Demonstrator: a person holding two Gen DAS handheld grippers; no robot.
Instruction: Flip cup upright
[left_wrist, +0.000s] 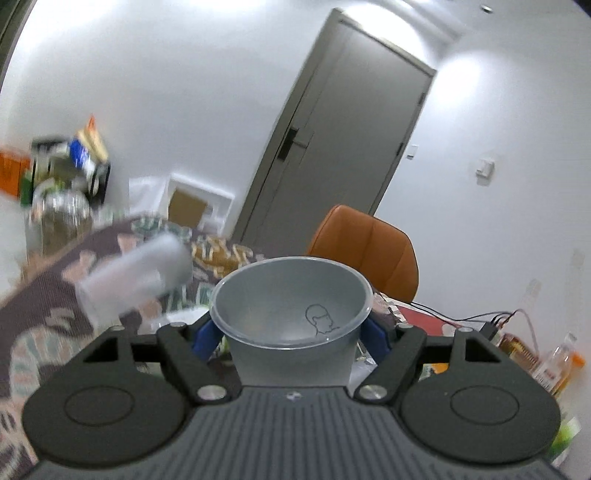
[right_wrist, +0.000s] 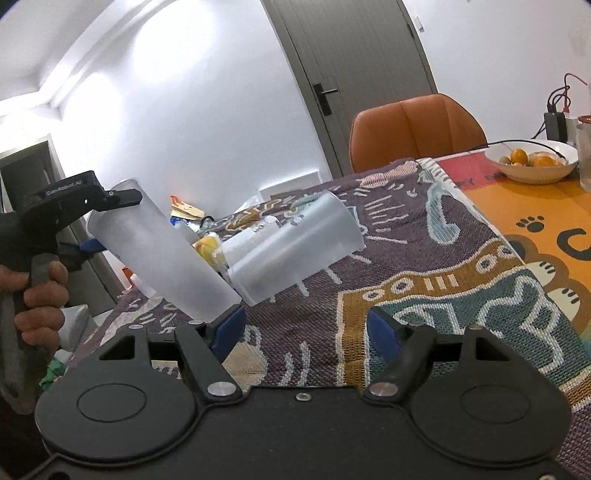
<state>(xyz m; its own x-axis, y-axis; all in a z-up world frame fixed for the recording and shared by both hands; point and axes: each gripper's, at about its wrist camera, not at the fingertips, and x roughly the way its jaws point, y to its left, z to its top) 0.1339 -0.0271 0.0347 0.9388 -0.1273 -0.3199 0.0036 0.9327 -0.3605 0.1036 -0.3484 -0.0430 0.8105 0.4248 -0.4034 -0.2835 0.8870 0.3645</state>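
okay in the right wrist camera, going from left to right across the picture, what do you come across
The person's hand on the left hand-held gripper → the frosted cup it holds → a second frosted cup lying on the tablecloth → orange chair → bowl of oranges.

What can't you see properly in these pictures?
- Left wrist view: the pile of things at the far left is motion-blurred; its items can't be named.
- Left wrist view: the held cup hides most of the blue fingers.
- Right wrist view: the lying cup hides most of a yellow object.
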